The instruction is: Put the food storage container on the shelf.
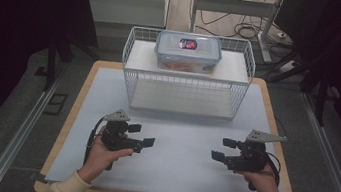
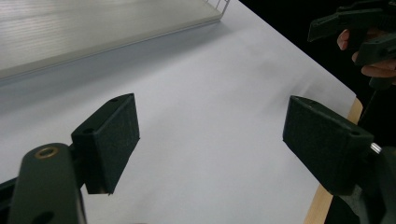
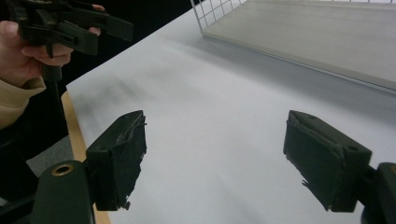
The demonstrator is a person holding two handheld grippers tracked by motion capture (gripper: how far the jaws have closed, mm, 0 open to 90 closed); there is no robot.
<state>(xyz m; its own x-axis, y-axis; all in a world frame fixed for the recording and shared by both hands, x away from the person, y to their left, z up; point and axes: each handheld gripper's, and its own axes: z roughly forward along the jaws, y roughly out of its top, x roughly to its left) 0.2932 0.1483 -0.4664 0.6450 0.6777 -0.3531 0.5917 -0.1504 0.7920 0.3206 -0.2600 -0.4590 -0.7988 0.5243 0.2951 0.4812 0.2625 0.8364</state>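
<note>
Lab: floor rails (image 1: pixel 16 140), loose cables (image 1: pixel 241 27)

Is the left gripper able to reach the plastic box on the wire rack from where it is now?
Probably yes: the left gripper is open and empty, the plastic box sits on the wire rack's top shelf, open above, with bare table between.

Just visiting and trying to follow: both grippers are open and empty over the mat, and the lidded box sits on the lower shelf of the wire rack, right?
Not quite. In the high view the box sits on the upper shelf of the rack; the lower shelf is bare. The rest holds: left gripper and right gripper are open and empty over the mat.
</note>
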